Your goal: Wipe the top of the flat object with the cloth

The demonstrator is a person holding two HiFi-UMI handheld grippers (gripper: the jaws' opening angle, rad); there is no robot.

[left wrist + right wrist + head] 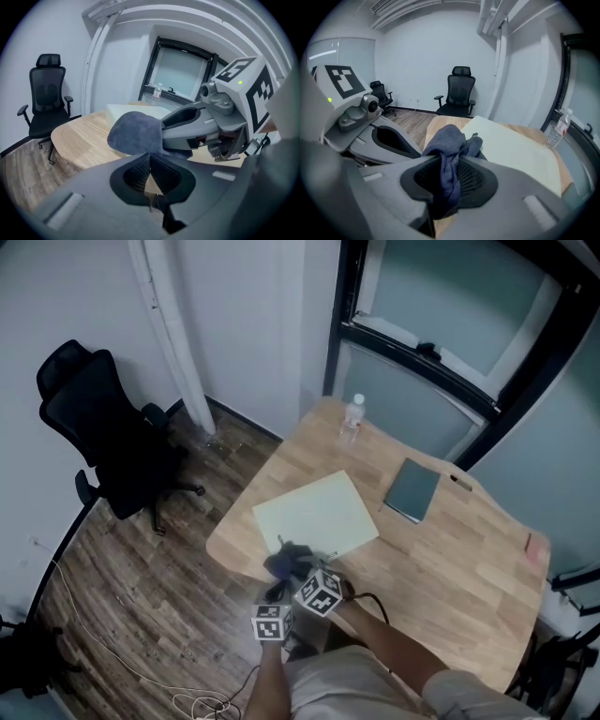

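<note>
Clearly the right gripper [449, 161] has the cloth [449, 140]. Its jaws are pinched on a bunched fold of the dark blue-grey fabric, which runs down between the pads and puffs out above the tips. The left gripper [150, 157] sits just beside it at the near edge of the counter [450, 559], jaws pressed together with nothing between them. In its view the cloth hangs just ahead, carried by the other tool.

The cloth looks soft, light and floppy, so it will drape and crumple rather than hold a shape. Gripped at one bunched spot as it is, the loose lobe beyond the tips is probably what must be pressed down and dragged. A hold nearer the middle of the bundle would likely keep more fabric under the tips.

Just beyond the cloth lies the flat object [316, 515], a pale yellowish sheet or board resting flat near the counter's left edge. It seems thin and light, and its surface looks smooth, so it may slide on the wood under a sideways wipe. The free gripper could steady a corner.

Farther right is a dark notebook [412, 489], and at the far edge a clear bottle [352, 418]. An office chair [103, 427] stands on the floor, well apart to the left.
</note>
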